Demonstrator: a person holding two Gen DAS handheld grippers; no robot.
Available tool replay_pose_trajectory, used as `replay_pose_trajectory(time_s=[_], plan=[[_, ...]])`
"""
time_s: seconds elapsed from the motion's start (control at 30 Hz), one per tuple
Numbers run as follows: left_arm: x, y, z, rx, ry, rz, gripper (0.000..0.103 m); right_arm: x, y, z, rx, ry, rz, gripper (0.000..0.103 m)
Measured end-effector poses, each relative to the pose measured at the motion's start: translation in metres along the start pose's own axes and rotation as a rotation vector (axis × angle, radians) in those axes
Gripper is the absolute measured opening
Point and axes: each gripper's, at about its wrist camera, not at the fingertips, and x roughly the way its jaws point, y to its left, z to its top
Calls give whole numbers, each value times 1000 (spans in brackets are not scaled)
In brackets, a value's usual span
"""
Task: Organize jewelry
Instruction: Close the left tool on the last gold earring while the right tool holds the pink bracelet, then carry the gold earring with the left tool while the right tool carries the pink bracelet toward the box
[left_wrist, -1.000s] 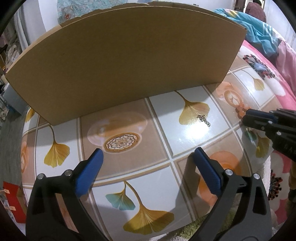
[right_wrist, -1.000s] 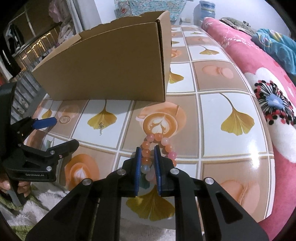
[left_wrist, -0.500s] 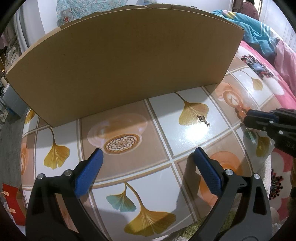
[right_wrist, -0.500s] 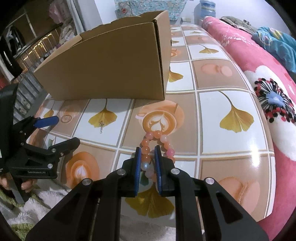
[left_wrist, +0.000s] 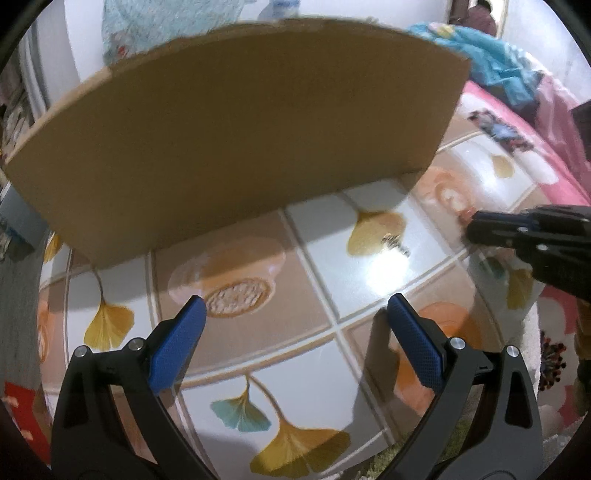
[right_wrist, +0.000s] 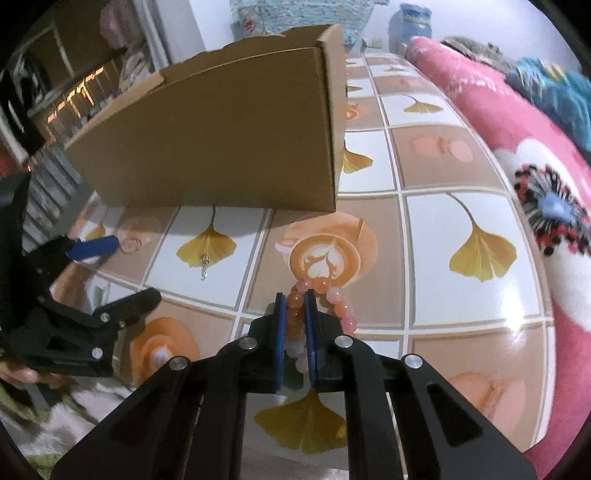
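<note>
A: Start on the left. What do you see?

B: My left tongs (left_wrist: 295, 317) hang over the tiled table (left_wrist: 332, 362) with the blue pads (left_wrist: 177, 347) far apart and nothing between them. Under them lies a brown tile with a round cup picture. In the view from my other hand the same tongs (right_wrist: 122, 266) stand at the left edge, jaws wide.

A: And behind them?

B: A cardboard box (left_wrist: 236, 136) stands upright on the table, its long side facing me. I cannot see into it from either view.

A: Any jewelry near it?

B: A small silver chain piece (right_wrist: 204, 266) lies on a white tile, on a yellow leaf print, just in front of the box. It is loose, touching neither pair of tongs. From the left view it shows as a blurred glint (left_wrist: 397, 245).

A: Further right?

B: My right tongs (right_wrist: 294, 299) are clamped on a bracelet (right_wrist: 334, 299) of pink and orange beads. The jaws have just been closing, and the pads (right_wrist: 279, 332) press one side of the loop between them; the other side curves out to the right, beside a coffee picture. Whether it rests on the table I cannot tell.

A: And the far right?

B: A pink flowered blanket (right_wrist: 535, 177) lies along the table's edge.
</note>
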Motion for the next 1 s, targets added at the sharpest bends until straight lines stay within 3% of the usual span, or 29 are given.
replay_pose_trajectory(time_s=[0.13,0.27,0.43,0.83,1.0], plan=[[-10,-8,4,50,-88,-77,92,0,-6,0,41,-4,36,10],[-9,-20,8,115,-111,-150,63,0,-5,-2,45,-11,40,10],[-1,-30,11,140,-82,-225,39,0,-7,-4,56,-22,56,10],[15,-49,22,188,-69,-166,1,-2,-12,-6,68,-38,87,10],[13,-44,21,162,-70,-186,0,-2,-13,-7,72,-43,92,10]])
